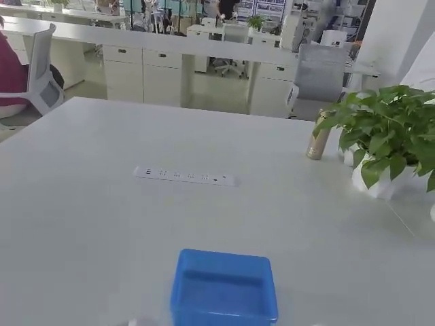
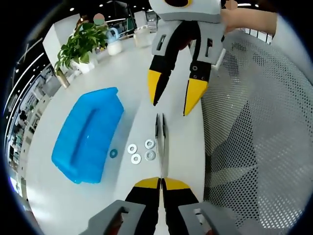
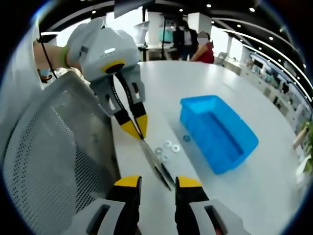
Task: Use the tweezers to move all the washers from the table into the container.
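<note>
The left hand-held gripper (image 2: pixel 161 183) sat pinched narrow on one end of the tweezers (image 2: pixel 160 139); the right hand-held gripper (image 3: pixel 158 182) stood wide, jaws astride the other end. Washers (image 2: pixel 142 152) lay on the bench (image 2: pixel 124 78) between tweezers and container (image 2: pixel 88 132). The right would do well to close squarely across both blades. A mesh chair (image 2: pixel 254 127) crowded the bench edge opposite the container; past the container the bench lay open.

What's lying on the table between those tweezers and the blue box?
A loose cluster of washers, four silvery and one bluish nearest the blue container, lies between it and the tweezers, seen in both gripper views.
</note>
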Demonstrator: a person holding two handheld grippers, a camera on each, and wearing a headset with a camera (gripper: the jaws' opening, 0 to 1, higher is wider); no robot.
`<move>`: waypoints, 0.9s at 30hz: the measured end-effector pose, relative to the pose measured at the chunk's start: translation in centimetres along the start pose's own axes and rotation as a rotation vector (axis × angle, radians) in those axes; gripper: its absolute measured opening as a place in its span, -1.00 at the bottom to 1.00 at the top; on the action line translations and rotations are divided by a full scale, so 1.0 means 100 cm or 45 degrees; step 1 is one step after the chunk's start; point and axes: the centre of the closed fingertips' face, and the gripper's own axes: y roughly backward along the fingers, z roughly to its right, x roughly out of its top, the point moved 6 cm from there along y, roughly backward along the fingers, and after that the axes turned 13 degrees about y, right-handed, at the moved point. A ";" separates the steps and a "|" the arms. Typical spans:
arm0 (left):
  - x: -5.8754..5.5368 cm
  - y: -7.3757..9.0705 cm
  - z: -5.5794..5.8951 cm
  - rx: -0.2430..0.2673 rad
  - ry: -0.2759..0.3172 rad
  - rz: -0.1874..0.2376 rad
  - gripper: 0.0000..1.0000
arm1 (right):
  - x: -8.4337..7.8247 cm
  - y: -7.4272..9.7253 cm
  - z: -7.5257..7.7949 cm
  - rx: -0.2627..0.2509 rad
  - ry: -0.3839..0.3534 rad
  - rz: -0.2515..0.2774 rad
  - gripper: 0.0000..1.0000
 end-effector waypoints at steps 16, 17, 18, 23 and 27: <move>0.047 0.060 0.015 0.021 -0.149 0.237 -1.00 | 0.000 -0.019 -0.003 0.088 0.150 -0.029 -0.53; 0.049 0.062 0.016 0.017 -0.146 0.247 -1.00 | -0.001 -0.021 -0.002 0.092 0.155 -0.025 -0.55; 0.052 0.063 0.017 0.007 -0.142 0.267 -1.00 | 0.000 -0.023 -0.003 0.101 0.161 -0.016 -0.58; 0.056 0.063 0.017 -0.014 -0.141 0.280 -1.00 | 0.004 -0.031 0.000 0.097 0.185 0.013 -0.60; 0.058 0.065 0.020 -0.030 -0.172 0.283 -1.00 | 0.010 -0.033 0.001 0.102 0.279 0.027 -0.79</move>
